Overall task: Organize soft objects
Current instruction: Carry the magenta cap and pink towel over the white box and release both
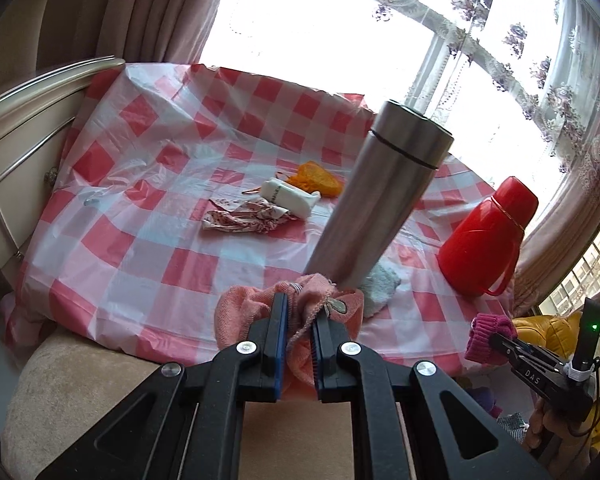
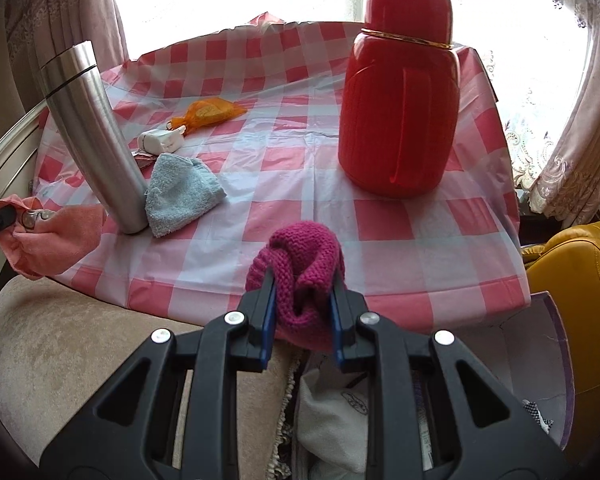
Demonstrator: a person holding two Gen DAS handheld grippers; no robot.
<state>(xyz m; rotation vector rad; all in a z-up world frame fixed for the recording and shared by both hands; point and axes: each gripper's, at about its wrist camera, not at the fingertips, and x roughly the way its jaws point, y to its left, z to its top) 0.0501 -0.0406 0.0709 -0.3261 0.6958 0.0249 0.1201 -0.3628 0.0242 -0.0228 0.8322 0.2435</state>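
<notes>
My left gripper [image 1: 300, 312] is shut on a pink towel [image 1: 252, 312] at the table's near edge; the towel also shows in the right wrist view [image 2: 60, 236]. My right gripper [image 2: 304, 292] is shut on a magenta knitted piece [image 2: 304, 256], held over the table's front edge; it also shows in the left wrist view [image 1: 490, 338]. A light blue cloth [image 2: 180, 192] lies against the base of a steel flask [image 2: 88, 132]. A floral cloth [image 1: 244, 216], a white sock [image 1: 292, 196] and an orange mesh pouch [image 1: 316, 178] lie mid-table.
A red thermos jug [image 2: 400, 96] stands at the right on the checked tablecloth [image 2: 380, 220]. A beige cushion [image 2: 60, 340] lies in front. A box [image 2: 556, 344] with soft items sits below my right gripper. A yellow seat [image 2: 572, 264] is at right, a cabinet [image 1: 16, 140] at left.
</notes>
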